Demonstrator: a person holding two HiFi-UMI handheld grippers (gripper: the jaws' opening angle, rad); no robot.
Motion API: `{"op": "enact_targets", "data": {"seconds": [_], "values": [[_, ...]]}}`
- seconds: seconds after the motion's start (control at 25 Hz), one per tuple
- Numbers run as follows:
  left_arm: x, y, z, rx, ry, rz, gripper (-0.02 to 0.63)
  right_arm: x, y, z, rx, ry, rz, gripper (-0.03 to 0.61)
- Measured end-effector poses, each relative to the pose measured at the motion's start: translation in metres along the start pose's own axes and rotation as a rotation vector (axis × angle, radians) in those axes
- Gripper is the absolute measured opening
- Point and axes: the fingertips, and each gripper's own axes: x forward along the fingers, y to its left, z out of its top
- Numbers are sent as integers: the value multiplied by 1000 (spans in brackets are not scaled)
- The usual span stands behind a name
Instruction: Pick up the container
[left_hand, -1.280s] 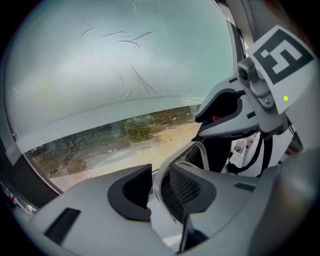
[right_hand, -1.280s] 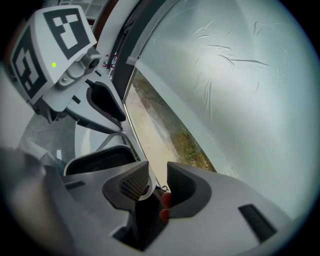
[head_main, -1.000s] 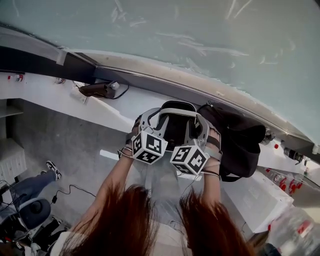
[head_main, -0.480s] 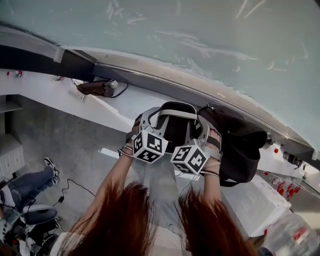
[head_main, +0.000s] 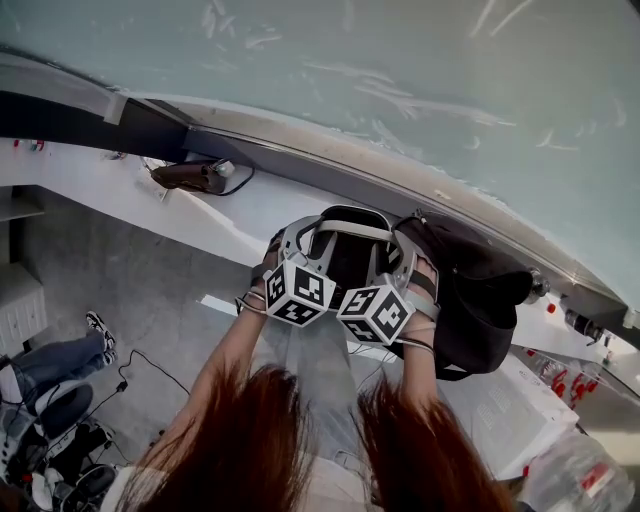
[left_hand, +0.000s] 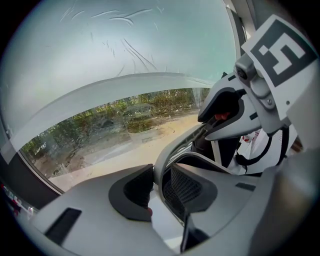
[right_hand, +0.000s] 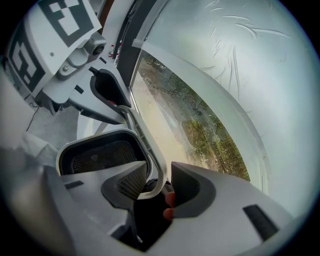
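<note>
Out in front of us, by the white counter (head_main: 120, 190), the container (head_main: 355, 228) hangs in mid-air.
Our left gripper (left_hand: 159, 186) pinches its left rim. Our right gripper (right_hand: 160, 187) has just been opening its jaws, which now stand wide with the right rim loose between them. A black bag (head_main: 480, 290) sits just right.

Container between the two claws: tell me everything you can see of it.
The container is a tub with a light grey rounded rim and dark mesh-like walls, plastic by its look, its opening facing the head camera. It is beside a black bag. The left claw is shut on its rim. The right claw has the rim between its pads; its jaws have just been opening, and a thin gap shows beside the rim.
</note>
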Motion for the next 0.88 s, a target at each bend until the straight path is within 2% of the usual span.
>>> {"op": "enact_targets", "data": {"seconds": [0.52,0.68,0.88], "values": [[4,2,1,-10,5,39,117,19,-6,-10,72,26,18,152],[4,5,0,-23,7,60,91,22,-7,-12,95,27,20,150],[4,6,0,-16,16,76,89,24,-8,-15,107,18,-1,103]]}}
